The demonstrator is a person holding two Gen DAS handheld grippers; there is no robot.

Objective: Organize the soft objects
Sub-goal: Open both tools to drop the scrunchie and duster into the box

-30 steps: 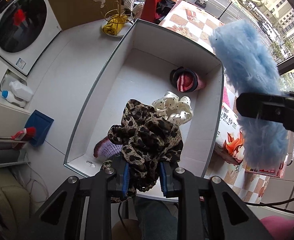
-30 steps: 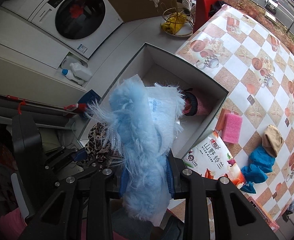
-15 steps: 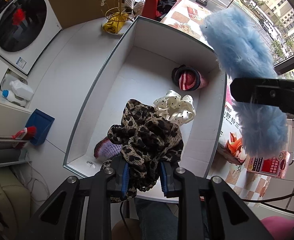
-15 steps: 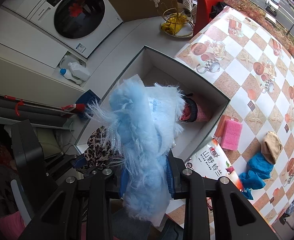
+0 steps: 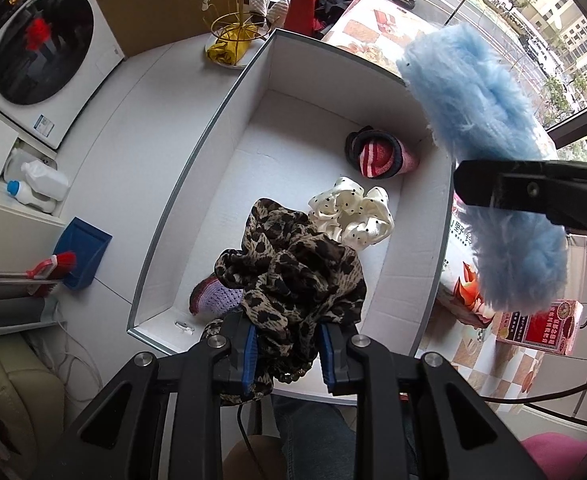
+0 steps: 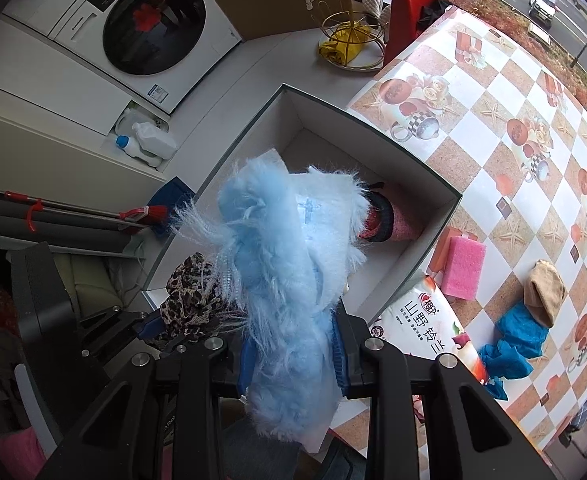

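My left gripper [image 5: 287,354] is shut on a leopard-print cloth [image 5: 293,272], held above the near end of a white box [image 5: 197,160]. Inside the box lie a cream polka-dot scrunchie [image 5: 353,212], a red striped sock [image 5: 377,156] and a purple knitted piece [image 5: 217,298]. My right gripper [image 6: 293,354] is shut on a fluffy light-blue item [image 6: 289,264], hanging over the box's right wall [image 6: 425,256]. The same blue item [image 5: 489,152] and a right finger [image 5: 533,196] show in the left wrist view. The left gripper with the leopard cloth [image 6: 189,296] appears at lower left of the right wrist view.
On the checkered tablecloth [image 6: 493,128] lie a pink sponge [image 6: 463,266], a tan cloth [image 6: 543,292], a blue cloth [image 6: 513,340] and a printed packet [image 6: 433,320]. A washing machine [image 6: 149,24], a gold rack [image 6: 345,36], bottles [image 5: 33,184] and a blue dustpan [image 5: 79,252] stand around the box.
The right gripper with the blue fluffy item has drifted slightly left, further over the box. The left gripper and leopard cloth have stayed still.
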